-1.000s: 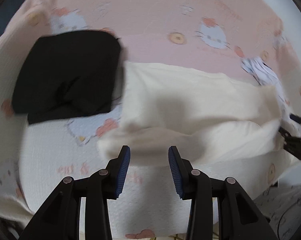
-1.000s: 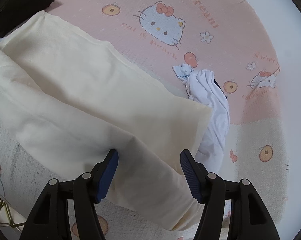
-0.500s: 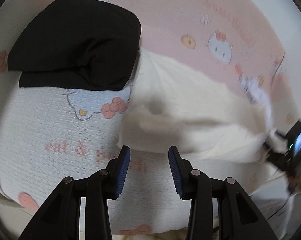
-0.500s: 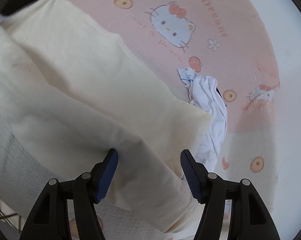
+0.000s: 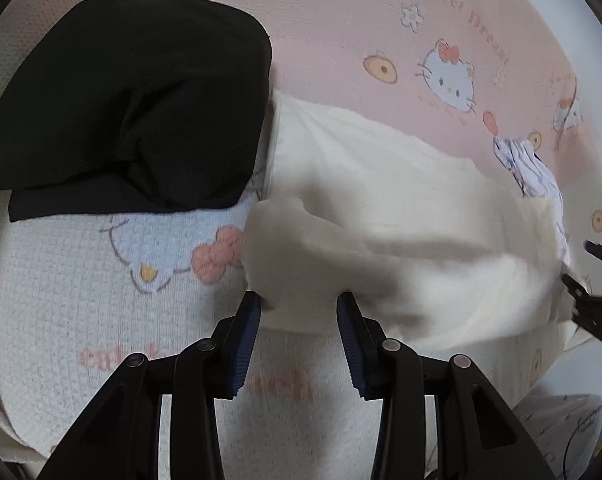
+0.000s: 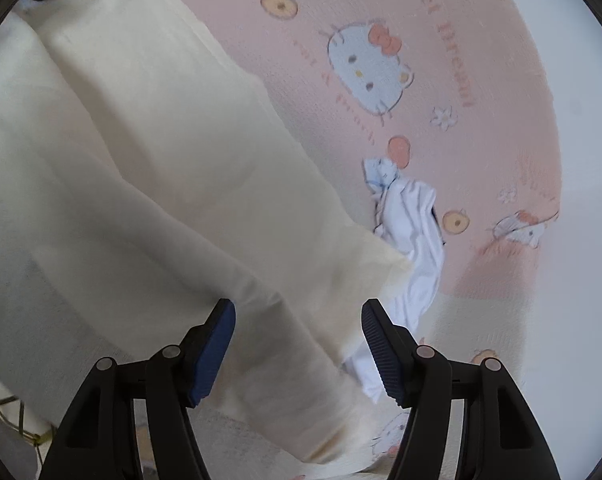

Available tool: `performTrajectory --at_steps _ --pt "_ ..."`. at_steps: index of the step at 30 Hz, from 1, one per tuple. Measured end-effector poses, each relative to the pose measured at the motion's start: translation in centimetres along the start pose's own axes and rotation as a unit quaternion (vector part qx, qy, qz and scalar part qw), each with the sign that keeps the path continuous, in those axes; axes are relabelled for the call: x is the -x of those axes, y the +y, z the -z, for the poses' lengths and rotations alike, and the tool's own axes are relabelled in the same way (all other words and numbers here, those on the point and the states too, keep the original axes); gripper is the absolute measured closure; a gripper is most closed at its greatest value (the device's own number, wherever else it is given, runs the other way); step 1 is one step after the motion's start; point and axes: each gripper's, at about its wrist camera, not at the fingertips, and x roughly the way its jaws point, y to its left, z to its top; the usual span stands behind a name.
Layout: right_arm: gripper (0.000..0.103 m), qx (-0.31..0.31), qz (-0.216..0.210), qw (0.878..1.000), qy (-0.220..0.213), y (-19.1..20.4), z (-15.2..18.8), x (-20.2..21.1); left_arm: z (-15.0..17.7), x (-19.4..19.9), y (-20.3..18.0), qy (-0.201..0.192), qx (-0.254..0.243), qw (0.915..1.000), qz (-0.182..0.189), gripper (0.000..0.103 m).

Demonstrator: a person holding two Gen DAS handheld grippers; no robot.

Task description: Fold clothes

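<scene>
At the far left of the left wrist view, a folded black garment (image 5: pixel 129 108) lies on the pink and white cartoon-cat printed blanket (image 5: pixel 61 288) that covers the surface. Just to its right begins the long cream-coloured cloth garment (image 5: pixel 381 208), which stretches across the blanket toward the right edge. The left gripper (image 5: pixel 297 308) points down at the near left corner of that cream garment; its blue-padded fingers (image 5: pixel 247 328) stand partly apart with the corner lying between their tips (whether the pads press it cannot be told). Farther right, a small crumpled white and pale blue garment (image 5: pixel 541 176) rests against the cream garment's far end. In the right wrist view, the right gripper (image 6: pixel 297 312) hovers over that end of the cream garment (image 6: pixel 161 160), its jaws wide apart and just opened further, gripping nothing, with the white garment (image 6: pixel 413 240) just beside its right finger.
</scene>
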Motion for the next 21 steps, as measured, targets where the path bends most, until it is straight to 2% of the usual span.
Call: performTrajectory --at_steps 2,6,9,15,19,21 --pt "0.028 -0.008 -0.006 1.0 -0.013 -0.7 0.6 1.6 -0.5 -0.5 -0.1 0.005 0.0 1.0 -0.008 0.067" --pt "0.027 -0.04 -0.021 0.999 -0.024 -2.4 3.1 2.9 -1.1 -1.0 -0.1 0.012 0.0 0.9998 -0.017 0.067" --pt "0.027 -0.11 -0.043 0.993 -0.003 -4.7 5.9 1.9 -1.1 -1.3 0.1 0.017 0.006 0.9997 -0.016 0.067" --pt "0.027 -0.27 -0.091 0.958 -0.005 -8.3 10.9 -0.5 -0.8 -1.4 0.3 0.018 0.022 0.9993 -0.026 0.067" --pt "0.027 -0.356 -0.121 0.926 -0.016 -7.6 12.7 -1.3 -0.2 -1.5 0.1 0.014 0.045 0.9985 -0.029 0.067" --pt "0.027 -0.386 -0.131 0.913 -0.018 -6.8 13.0 -1.7 0.0 -1.5 -0.3 0.009 0.05 0.9978 -0.042 0.067"
